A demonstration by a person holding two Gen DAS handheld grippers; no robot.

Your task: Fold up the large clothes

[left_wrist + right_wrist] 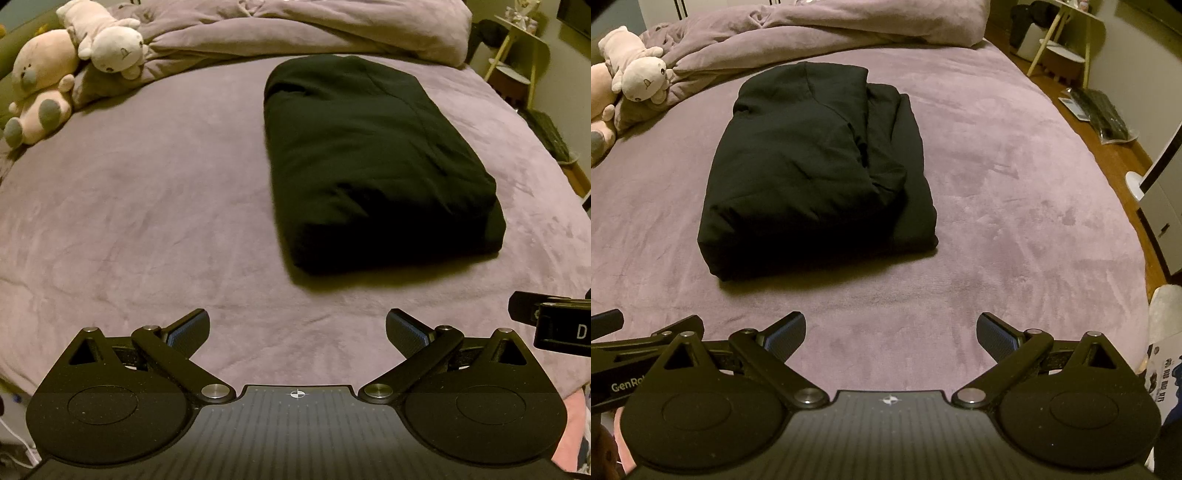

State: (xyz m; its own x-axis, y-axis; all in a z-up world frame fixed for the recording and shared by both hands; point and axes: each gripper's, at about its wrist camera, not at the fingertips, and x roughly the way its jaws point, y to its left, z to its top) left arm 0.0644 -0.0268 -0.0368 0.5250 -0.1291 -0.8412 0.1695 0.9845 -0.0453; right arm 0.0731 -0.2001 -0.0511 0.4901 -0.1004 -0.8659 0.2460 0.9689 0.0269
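A black garment [373, 162] lies folded into a thick rectangular bundle on the mauve bed [147, 221]; the right wrist view shows the garment [816, 173] left of centre, with layered folds on its right side. My left gripper [297, 332] is open, held back from the bundle's near edge with nothing between its fingers. My right gripper [891, 334] is open too, empty, near the bed's front edge. Part of the right gripper shows at the right edge of the left wrist view, and part of the left gripper at the left edge of the right wrist view.
A bunched mauve duvet [295, 29] lies across the far end of the bed. Two plush toys [66, 62] rest at the far left. To the right of the bed stand a pale side table [1067, 33] and a dark bag [1104, 118] on the wooden floor.
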